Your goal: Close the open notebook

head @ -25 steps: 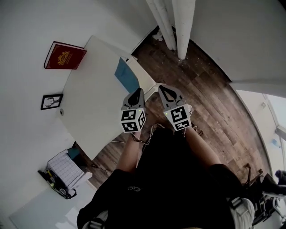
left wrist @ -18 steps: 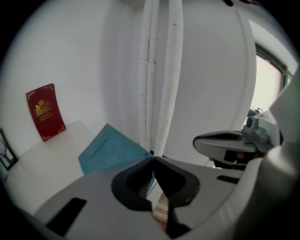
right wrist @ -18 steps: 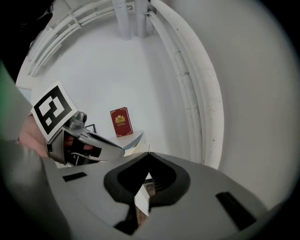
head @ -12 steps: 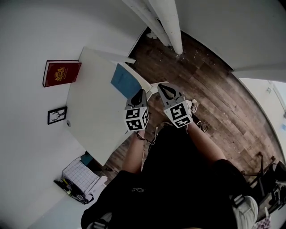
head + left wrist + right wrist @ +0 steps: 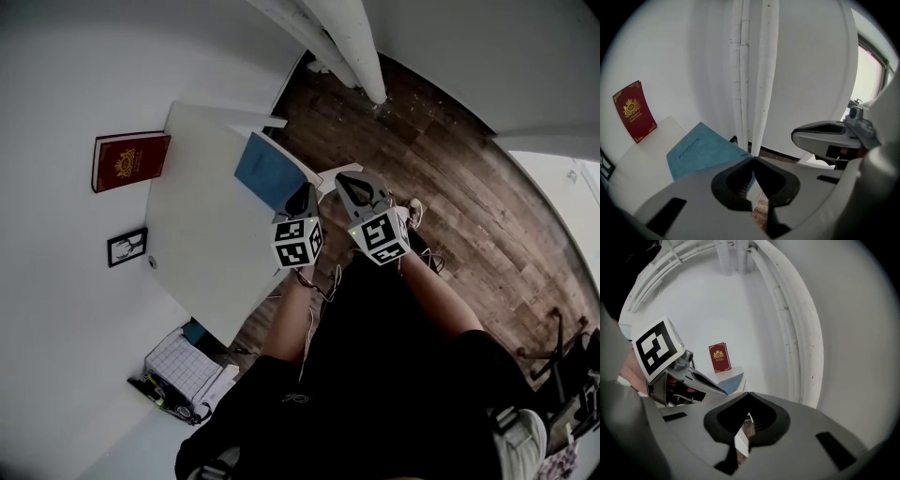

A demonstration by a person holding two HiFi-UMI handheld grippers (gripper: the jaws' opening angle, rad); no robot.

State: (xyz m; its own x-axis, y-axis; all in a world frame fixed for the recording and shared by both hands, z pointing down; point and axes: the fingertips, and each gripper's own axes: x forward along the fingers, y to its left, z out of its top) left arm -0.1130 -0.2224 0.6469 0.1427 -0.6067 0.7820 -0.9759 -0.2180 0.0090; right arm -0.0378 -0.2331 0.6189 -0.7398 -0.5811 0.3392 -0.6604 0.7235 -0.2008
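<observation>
Left tool (image 5: 306,193) closed, white table (image 5: 197,220), wood floor (image 5: 450,178)

Notebook (image 5: 270,172): teal-blue cover w/ small lettering on it, shut, lying flat & cover-up on white table (image 5: 202,234), right at the table's edge, nr a corner.

— You wear black: a short-sleeved black top (image 5: 375,375) with a small pale emblem (image 5: 281,397) on the front.
— Your left tongs (image 5: 307,191) and your right tongs (image 5: 344,178) are smooth pale grey shells, each with a black hollow just behind the tips.
— Each one carries a cube faced with black-and-white square markers: your left cube (image 5: 298,242) and your right cube (image 5: 379,237).
— And a thin pale cable (image 5: 330,281) loops by your left wrist and runs down against the black cloth.
</observation>
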